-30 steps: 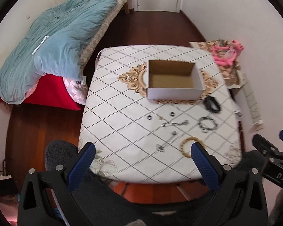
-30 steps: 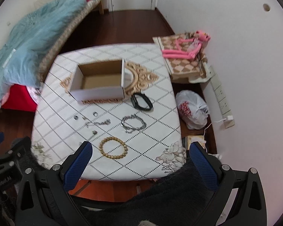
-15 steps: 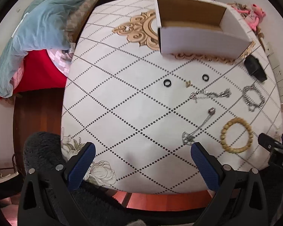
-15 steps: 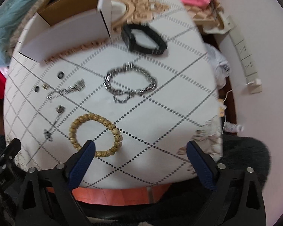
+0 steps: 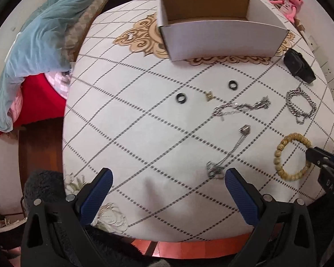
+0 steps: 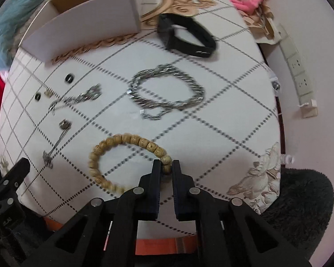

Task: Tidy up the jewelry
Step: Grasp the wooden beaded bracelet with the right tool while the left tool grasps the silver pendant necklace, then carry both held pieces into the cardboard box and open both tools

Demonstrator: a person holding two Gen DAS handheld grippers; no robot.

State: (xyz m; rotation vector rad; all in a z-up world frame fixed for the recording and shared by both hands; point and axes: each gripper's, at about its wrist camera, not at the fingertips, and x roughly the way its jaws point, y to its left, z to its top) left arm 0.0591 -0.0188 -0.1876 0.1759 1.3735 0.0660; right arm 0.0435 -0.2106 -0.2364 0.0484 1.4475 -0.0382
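Lying just beyond the wooden bead bracelet (image 6: 113,155): a silver chain (image 6: 167,91).

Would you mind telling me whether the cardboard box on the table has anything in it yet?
Apparently empty: the cardboard box shows only bare brown walls and floor, though its near wall hides part of the floor. All the jewelry, including the wooden bead bracelet, lies on the table.

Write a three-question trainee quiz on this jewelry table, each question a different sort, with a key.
1. True or false: the right tool is shut on the wooden bead bracelet.
2. Which lies nearest the cardboard box? A) black band B) silver chain bracelet C) wooden bead bracelet
3. Fill in: the left tool is ____, with nothing between its pads.

Key: 1 true; 2 A; 3 open.
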